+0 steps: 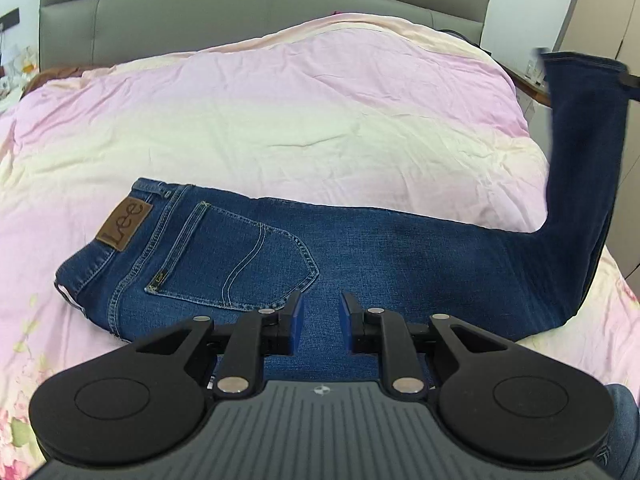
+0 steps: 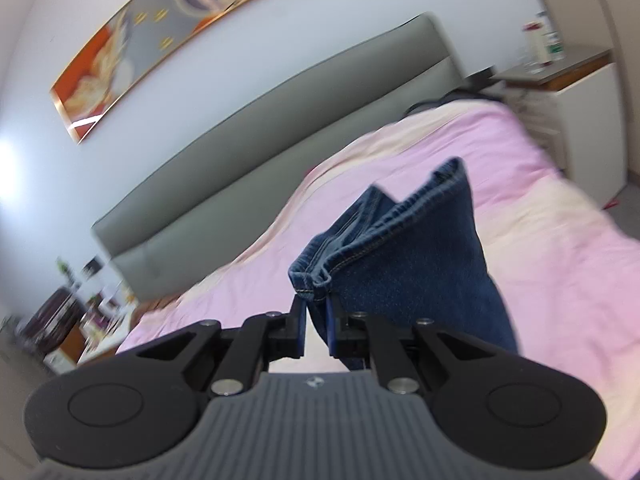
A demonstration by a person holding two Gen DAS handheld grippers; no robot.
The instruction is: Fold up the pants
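Pants [image 1: 360, 248], dark denim already doubled leg on leg, lie across the pink duvet [image 1: 280, 120] of the bed, waist to our left. The cloth looks heavy and limp with stiff seams (it will sag between holds), so we judge hem and waistband the surest places to grip. Our right gripper [image 2: 318, 320] is clenched on the hem [image 2: 360, 248], raised off the bed. Our left gripper [image 1: 320, 308] hovers above the thigh, fingers parted, grasping nothing. Grey headboard [image 1: 240, 12] and nightstand [image 2: 580, 92] stand well apart; nothing blocks the fold.
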